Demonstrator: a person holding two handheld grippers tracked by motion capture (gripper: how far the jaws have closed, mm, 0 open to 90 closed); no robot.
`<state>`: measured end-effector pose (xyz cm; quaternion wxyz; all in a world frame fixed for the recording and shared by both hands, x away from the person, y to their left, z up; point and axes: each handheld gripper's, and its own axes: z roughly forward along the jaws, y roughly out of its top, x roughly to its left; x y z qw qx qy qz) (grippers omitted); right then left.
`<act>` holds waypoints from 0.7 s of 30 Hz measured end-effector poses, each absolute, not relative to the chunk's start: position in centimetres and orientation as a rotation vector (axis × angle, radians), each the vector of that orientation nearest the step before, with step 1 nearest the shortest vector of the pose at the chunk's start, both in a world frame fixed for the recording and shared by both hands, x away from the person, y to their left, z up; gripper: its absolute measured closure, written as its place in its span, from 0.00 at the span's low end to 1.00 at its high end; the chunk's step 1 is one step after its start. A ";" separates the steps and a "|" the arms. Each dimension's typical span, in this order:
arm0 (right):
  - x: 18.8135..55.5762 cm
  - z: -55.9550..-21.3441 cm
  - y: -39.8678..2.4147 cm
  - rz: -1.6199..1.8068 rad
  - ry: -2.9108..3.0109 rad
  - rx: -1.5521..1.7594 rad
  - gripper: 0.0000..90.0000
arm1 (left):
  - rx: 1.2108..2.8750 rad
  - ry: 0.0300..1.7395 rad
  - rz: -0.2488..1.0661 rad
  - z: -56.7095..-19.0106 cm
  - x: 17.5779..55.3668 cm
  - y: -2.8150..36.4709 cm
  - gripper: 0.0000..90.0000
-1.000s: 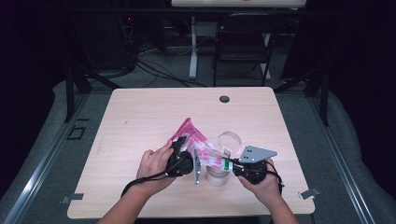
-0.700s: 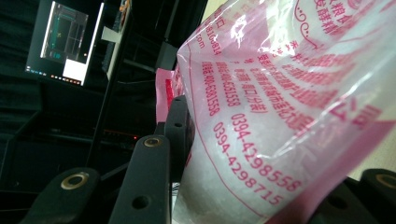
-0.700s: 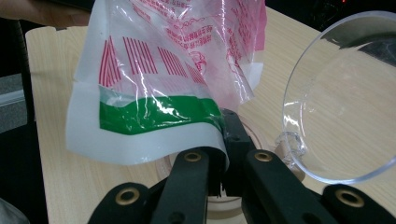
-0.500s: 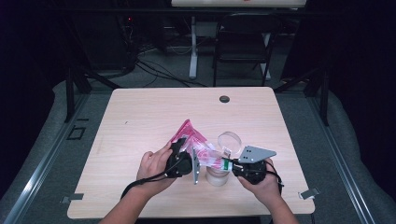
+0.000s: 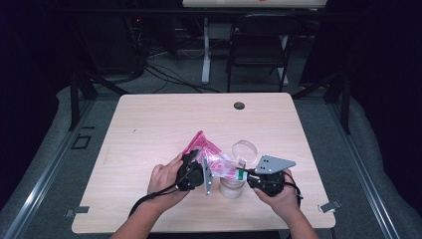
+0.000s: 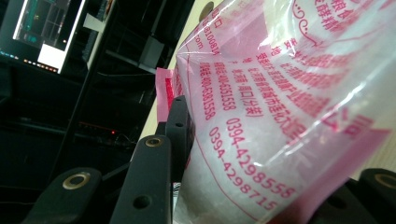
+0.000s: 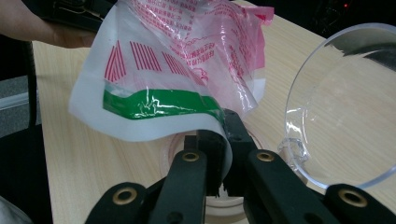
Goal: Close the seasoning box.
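A pink and clear plastic bag (image 5: 215, 158) with red print hangs between both grippers over the table's front middle. My left gripper (image 5: 200, 167) is shut on the bag's bulky body (image 6: 280, 116); one black finger (image 6: 176, 130) presses into its side, and whitish contents show inside. My right gripper (image 7: 223, 140) is shut on the bag's white edge by its green stripe (image 7: 159, 103), and in the high view it (image 5: 250, 175) sits right of the bag. Below the bag stands a clear jar (image 5: 232, 187), whose round mouth (image 7: 173, 148) lies under the right jaws.
A clear round lid or cup (image 5: 244, 149) stands just behind the jar, close to the right gripper (image 7: 345, 102). The wooden table (image 5: 149, 129) has a dark grommet hole (image 5: 239, 105) near its far edge. A chair (image 5: 259, 45) and cables lie beyond.
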<state>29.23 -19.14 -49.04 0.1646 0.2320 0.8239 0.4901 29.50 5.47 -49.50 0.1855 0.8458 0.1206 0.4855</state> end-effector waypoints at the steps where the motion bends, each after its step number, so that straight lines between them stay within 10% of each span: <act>1: 29.2 -49.0 -19.1 1.395 2.348 0.660 0.98 | 2.387 0.348 1.357 -49.6 29.5 5.5 0.77; 21: 29.2 -49.1 -18.7 1.403 2.364 0.644 0.96 | 2.358 0.453 1.225 -51.2 29.8 6.1 0.78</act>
